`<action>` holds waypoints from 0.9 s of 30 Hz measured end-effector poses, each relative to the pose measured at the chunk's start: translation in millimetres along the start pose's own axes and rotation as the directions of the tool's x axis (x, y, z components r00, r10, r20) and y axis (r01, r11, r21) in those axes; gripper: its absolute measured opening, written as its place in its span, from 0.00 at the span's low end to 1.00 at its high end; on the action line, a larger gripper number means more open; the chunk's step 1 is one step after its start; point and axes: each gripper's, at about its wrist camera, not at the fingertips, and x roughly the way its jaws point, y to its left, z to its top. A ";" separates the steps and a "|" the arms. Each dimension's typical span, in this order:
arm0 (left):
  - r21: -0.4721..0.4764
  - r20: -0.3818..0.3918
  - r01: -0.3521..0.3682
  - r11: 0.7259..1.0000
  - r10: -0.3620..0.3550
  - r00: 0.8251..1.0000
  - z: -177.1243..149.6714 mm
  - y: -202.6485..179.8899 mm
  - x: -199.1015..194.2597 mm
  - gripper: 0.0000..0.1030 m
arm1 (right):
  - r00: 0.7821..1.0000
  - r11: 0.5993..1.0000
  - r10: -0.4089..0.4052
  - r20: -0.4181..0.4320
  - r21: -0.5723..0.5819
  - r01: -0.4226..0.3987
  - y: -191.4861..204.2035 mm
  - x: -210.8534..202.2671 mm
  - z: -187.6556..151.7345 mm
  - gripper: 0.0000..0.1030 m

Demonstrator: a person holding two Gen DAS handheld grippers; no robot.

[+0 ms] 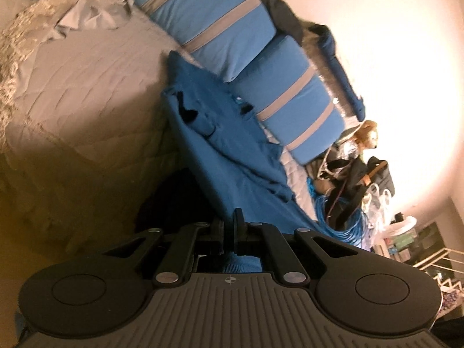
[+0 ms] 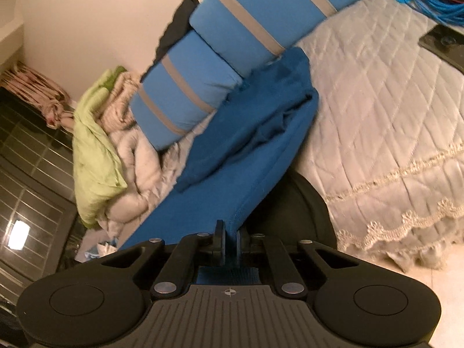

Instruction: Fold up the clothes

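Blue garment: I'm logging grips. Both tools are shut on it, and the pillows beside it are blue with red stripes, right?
Not quite. The pillows are blue with grey stripes, as the right wrist view shows. The rest holds: the left tool and right tool are both shut on the blue garment.

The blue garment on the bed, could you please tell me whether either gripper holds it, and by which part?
Both do: the left gripper and the right gripper are each shut on the near edge of the blue garment.
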 end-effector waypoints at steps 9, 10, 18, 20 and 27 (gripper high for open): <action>0.080 -0.012 0.070 0.994 -0.069 0.998 -9.6 -14.2 -24.3 0.05 | 0.994 0.995 0.103 -0.021 -0.013 -0.103 -5.5 -24.2 -10.9 0.08; 0.080 -0.014 0.069 0.994 -0.068 0.998 -12.2 -13.2 -28.8 0.05 | 0.993 0.993 0.117 -0.026 -0.020 -0.118 -4.5 -26.1 -13.9 0.08; 0.059 -0.013 0.069 0.996 -0.069 0.998 -5.3 -4.5 -15.4 0.05 | 0.988 0.988 0.153 0.006 -0.024 -0.153 5.1 -15.5 -3.5 0.08; 0.080 0.003 0.071 0.994 -0.072 0.997 4.0 -10.4 -10.2 0.05 | 0.987 0.987 0.158 0.018 -0.030 -0.157 10.9 -8.1 7.8 0.08; 0.119 0.066 0.051 0.992 -0.059 0.996 30.8 -20.5 2.3 0.05 | 0.986 0.988 0.151 0.065 -0.048 -0.148 22.1 10.1 42.9 0.08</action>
